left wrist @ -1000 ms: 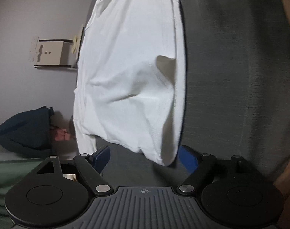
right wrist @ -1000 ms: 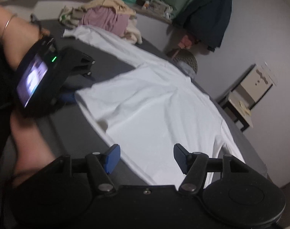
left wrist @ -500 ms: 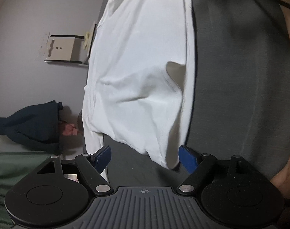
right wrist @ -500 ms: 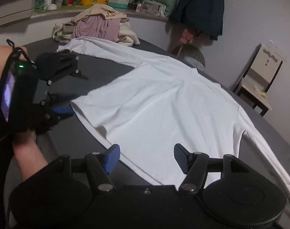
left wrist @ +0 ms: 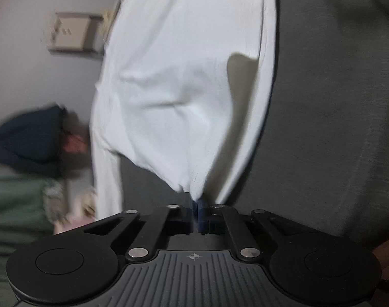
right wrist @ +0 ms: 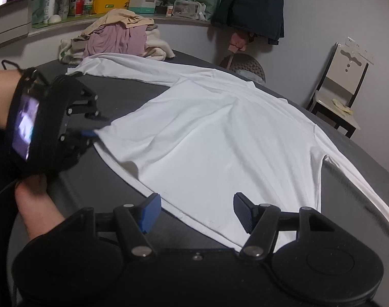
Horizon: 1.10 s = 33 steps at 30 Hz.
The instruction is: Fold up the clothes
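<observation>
Left gripper [left wrist: 196,206] now clamped, seemingly on the white shirt [right wrist: 220,138] corner; right gripper [right wrist: 195,212] apart over hem.

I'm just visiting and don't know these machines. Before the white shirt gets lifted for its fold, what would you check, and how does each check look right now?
1. Left gripper clamped on the white shirt: ok, its jaws are shut on the hem corner.
2. Right gripper gripping the hem: not ok, its jaws stand open above the hem edge, pressing nothing.
3. Shirt lying flat on the dark bed: mostly ok; a small lifted ripple sits near the left corner.
4. Both sleeves spread out: ok in the right wrist view.
5. Pile of clothes clear of the shirt body: ok; whether it touches the far sleeve, cannot tell.
6. How much cloth the left gripper caught: cannot tell.
</observation>
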Each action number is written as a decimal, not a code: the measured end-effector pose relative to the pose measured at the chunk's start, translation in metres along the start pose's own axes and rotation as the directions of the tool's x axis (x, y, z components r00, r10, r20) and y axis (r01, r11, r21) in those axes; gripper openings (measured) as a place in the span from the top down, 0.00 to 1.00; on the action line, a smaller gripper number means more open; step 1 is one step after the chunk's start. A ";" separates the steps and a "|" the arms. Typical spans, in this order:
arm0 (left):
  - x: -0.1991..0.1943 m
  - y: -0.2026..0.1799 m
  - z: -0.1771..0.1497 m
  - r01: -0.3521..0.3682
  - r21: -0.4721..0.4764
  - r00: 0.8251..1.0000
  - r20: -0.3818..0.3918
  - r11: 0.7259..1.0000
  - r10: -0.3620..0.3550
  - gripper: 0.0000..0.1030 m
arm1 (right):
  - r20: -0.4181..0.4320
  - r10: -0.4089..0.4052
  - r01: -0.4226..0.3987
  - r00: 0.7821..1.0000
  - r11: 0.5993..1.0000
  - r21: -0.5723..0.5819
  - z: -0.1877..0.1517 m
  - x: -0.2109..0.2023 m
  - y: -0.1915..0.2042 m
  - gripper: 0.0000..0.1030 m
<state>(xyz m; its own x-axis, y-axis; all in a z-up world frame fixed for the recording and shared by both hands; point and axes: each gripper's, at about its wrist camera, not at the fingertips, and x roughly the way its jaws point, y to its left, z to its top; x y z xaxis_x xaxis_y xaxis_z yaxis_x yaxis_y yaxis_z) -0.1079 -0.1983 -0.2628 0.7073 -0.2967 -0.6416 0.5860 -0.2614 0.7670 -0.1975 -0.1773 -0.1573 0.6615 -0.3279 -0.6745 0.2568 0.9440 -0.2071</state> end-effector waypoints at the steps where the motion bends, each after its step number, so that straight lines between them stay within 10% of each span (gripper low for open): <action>1: -0.002 0.004 -0.001 0.022 -0.023 1.000 -0.013 0.999 -0.023 0.98 | -0.001 -0.003 0.003 1.000 1.000 -0.003 0.000 0.000 0.000 0.40; 10: -0.020 0.027 -0.024 0.138 -0.131 0.988 -0.047 0.982 -0.145 0.99 | -0.050 -0.064 0.056 0.997 0.988 -0.147 -0.003 0.004 -0.014 0.39; 19: -0.013 0.012 -0.026 0.135 -0.050 0.990 -0.037 0.990 -0.136 0.99 | -0.369 -0.044 -0.051 0.928 0.969 -0.244 -0.005 0.055 -0.106 0.49; 27: -0.016 -0.009 -0.026 0.168 0.163 0.986 -0.003 0.972 -0.169 0.99 | -0.447 -0.019 -0.209 0.895 0.865 -0.456 -0.028 0.064 -0.095 0.57; 33: -0.015 -0.013 -0.023 0.141 0.199 0.989 0.014 0.970 -0.147 0.92 | -0.405 0.046 -0.234 0.913 0.873 -0.428 -0.022 0.073 -0.079 0.57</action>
<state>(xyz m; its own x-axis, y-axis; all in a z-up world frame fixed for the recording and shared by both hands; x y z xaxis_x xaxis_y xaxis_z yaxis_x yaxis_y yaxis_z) -0.1170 -0.1692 -0.2633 0.6080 -0.2676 -0.7475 0.5894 -0.4785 0.6508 -0.1852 -0.2755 -0.2061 0.3302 -0.2410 -0.9126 -0.2323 0.9164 -0.3260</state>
